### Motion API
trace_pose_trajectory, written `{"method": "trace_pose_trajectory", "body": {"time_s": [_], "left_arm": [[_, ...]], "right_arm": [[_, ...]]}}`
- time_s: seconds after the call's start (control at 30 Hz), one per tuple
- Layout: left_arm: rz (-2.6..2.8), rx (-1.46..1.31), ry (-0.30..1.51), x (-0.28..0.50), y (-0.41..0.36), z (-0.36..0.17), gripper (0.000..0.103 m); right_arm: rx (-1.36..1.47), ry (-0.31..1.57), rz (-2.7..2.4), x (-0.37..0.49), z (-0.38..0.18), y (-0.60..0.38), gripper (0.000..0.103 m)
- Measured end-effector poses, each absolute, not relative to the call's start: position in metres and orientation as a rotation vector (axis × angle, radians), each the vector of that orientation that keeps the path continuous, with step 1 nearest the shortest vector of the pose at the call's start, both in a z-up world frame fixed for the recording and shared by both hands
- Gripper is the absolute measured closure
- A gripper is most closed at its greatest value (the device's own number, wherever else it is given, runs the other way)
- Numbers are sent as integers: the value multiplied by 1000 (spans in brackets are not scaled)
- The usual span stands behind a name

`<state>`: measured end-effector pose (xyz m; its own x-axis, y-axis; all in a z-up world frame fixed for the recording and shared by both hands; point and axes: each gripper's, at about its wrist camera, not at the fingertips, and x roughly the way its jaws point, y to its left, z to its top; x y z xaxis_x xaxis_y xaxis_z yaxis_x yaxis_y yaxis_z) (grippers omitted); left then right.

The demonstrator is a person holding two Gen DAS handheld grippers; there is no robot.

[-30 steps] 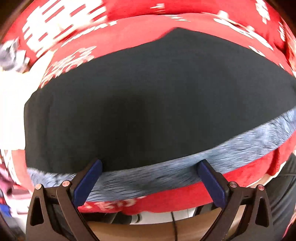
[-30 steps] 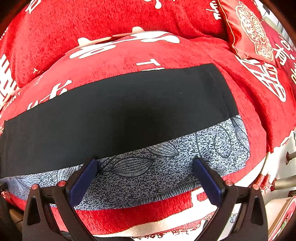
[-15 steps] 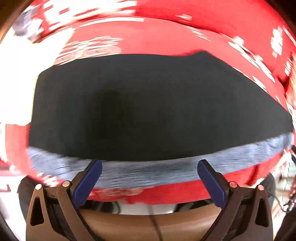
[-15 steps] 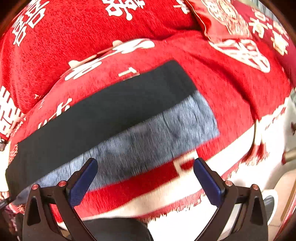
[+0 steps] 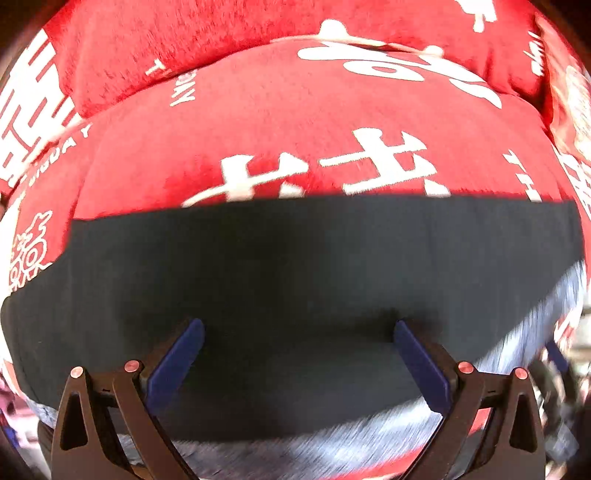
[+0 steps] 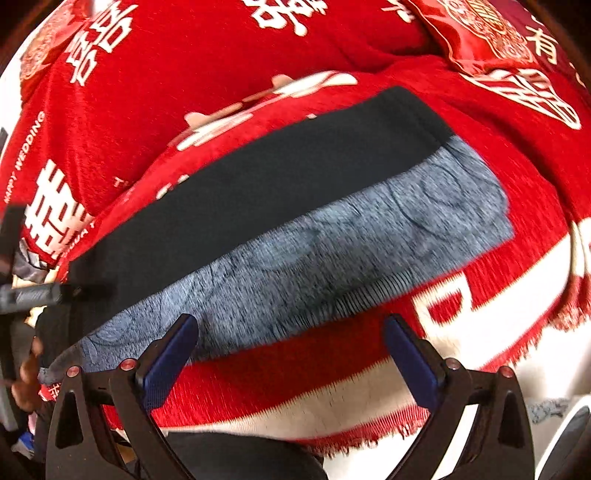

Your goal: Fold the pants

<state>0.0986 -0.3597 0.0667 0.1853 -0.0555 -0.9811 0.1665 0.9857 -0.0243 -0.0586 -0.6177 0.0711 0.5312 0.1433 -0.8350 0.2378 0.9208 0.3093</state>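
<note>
The pants lie flat in a long strip on a red sofa cover: a black leg [image 6: 280, 184] lies over a grey leaf-patterned leg [image 6: 332, 251], whose near edge sticks out. In the left wrist view the black fabric [image 5: 295, 280] fills the middle, with the grey edge [image 5: 351, 439] below it. My left gripper [image 5: 297, 326] is open and empty, close over the black fabric. My right gripper [image 6: 290, 321] is open and empty, hovering over the near edge of the grey leg, back from its right end.
The red cover with white characters [image 6: 498, 295] hangs over the sofa's front edge with a fringe. A red cushion [image 6: 480, 33] lies at the back right. The sofa back [image 5: 221, 44] rises behind the pants. A dark object [image 6: 29, 291] shows at the left.
My left gripper has moved forward over the black fabric and turned right. My right gripper has pulled back and up from the pants, so more of the sofa's front edge shows.
</note>
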Motion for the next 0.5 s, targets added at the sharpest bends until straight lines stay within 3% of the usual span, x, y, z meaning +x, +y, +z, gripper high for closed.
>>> {"method": "trace_pose_trajectory", "body": {"time_s": [0.5], "left_arm": [[-67,77,1342,116,-392,64,0]], "right_arm": [[422,892,-81,-47,69,-629,2]]}}
